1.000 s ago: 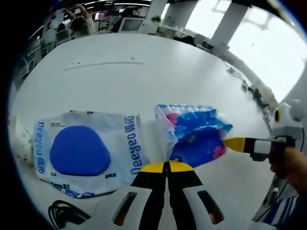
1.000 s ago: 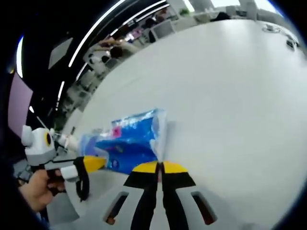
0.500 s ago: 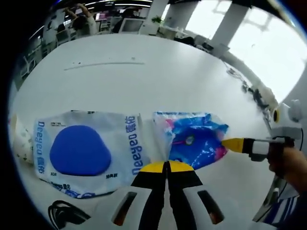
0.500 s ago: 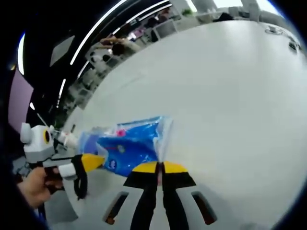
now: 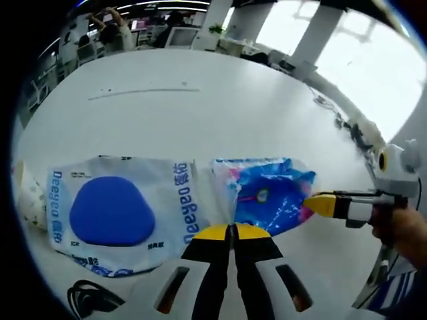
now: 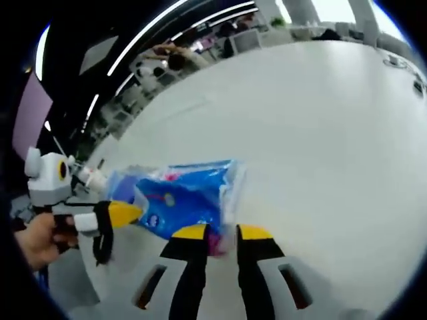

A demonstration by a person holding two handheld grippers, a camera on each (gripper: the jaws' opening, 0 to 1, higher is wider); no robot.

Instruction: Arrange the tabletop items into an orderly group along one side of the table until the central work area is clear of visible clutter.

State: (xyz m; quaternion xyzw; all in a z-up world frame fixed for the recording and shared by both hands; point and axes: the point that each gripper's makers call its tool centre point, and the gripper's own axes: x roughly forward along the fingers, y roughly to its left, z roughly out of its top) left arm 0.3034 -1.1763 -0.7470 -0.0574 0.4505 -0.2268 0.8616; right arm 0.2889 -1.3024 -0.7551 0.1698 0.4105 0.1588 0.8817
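A blue and pink tissue pack [image 5: 270, 197] lies on the white table [image 5: 167, 113], right beside a white Deeyeo wipes pack [image 5: 113, 210] with a blue oval lid. My left gripper [image 5: 232, 229] is shut on the tissue pack's clear near edge. In the right gripper view the same tissue pack [image 6: 183, 197] has its end between the parted jaws of my right gripper [image 6: 223, 232], which is open. The left gripper [image 6: 123, 213], held by a hand [image 6: 40, 240], meets the pack's far end. In the left gripper view, the right gripper [image 5: 319, 203] reaches in from the right.
A black cable [image 5: 87, 297] lies near the table's front edge below the wipes pack. A patterned item [image 5: 27, 197] sits at the far left. The wide table top beyond [image 6: 320, 133] is bare. People and office chairs [image 5: 113, 30] stand past the far edge.
The right gripper's jaws have parted and let go of the tissue pack's end. The pack has settled lower and flatter beside the wipes pack. The left gripper keeps its hold.
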